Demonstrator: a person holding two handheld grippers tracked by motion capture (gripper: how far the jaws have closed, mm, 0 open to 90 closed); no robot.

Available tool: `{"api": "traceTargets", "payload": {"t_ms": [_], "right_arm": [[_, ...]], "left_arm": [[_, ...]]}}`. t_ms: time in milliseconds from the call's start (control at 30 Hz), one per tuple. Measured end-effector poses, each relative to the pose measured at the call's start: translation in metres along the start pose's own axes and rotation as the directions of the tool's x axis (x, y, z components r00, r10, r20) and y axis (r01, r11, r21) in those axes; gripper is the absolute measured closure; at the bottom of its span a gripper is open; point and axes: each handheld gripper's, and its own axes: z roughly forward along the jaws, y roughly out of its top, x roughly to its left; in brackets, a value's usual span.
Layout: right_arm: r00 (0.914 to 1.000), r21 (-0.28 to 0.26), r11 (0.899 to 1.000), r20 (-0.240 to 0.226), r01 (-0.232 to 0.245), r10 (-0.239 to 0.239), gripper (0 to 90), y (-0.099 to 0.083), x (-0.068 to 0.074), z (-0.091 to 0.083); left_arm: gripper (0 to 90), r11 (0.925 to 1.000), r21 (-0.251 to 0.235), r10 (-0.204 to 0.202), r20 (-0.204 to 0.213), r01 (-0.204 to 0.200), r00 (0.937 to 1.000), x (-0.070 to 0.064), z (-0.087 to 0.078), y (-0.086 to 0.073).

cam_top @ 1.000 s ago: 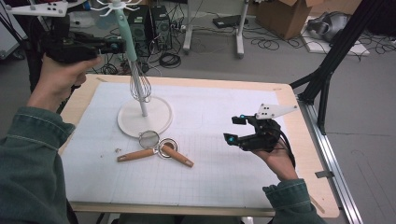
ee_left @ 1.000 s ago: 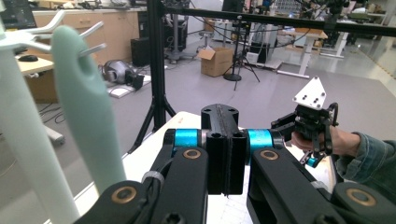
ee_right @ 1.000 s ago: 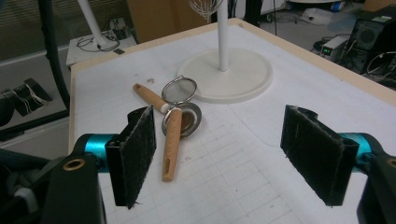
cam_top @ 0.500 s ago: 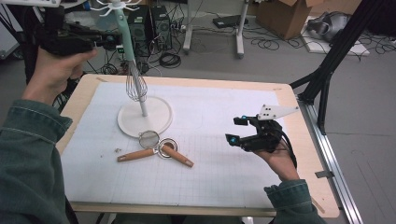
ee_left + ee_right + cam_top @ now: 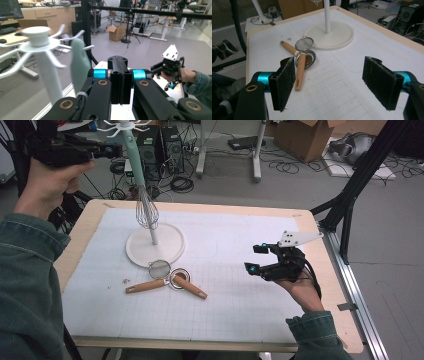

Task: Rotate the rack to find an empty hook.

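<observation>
Left gripper (image 5: 119, 82), jaws together, is raised beside the whisk (image 5: 145, 205) hanging on the rack (image 5: 155, 245). Right gripper (image 5: 337, 82), jaws apart, hovers over the worktop (image 5: 240, 310) near two strainers (image 5: 167, 279).

a lab: computer towers (image 5: 162, 147), floor cables (image 5: 280, 162), cardboard box (image 5: 117, 32), black camera frame (image 5: 357, 180)

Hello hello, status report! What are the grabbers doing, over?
Left gripper shut, raised beside the white hook stand. Mint-handled wire whisk hanging there. Right gripper open, hovering over the mat. Two wooden-handled strainers lying loose, nothing blocking.
</observation>
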Motion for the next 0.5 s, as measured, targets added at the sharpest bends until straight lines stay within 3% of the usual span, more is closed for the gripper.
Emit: {"api": "traceTargets", "payload": {"t_ms": [500], "right_arm": [[0.9999, -0.007, 1.000, 0.010, -0.009, 0.009, 25.8, 0.002, -0.004, -0.003]], "left_arm": [[89.7, 0.9996, -0.002, -0.028, -0.050, 0.028, 0.9983, 0.020, -0.003, 0.001]]}}
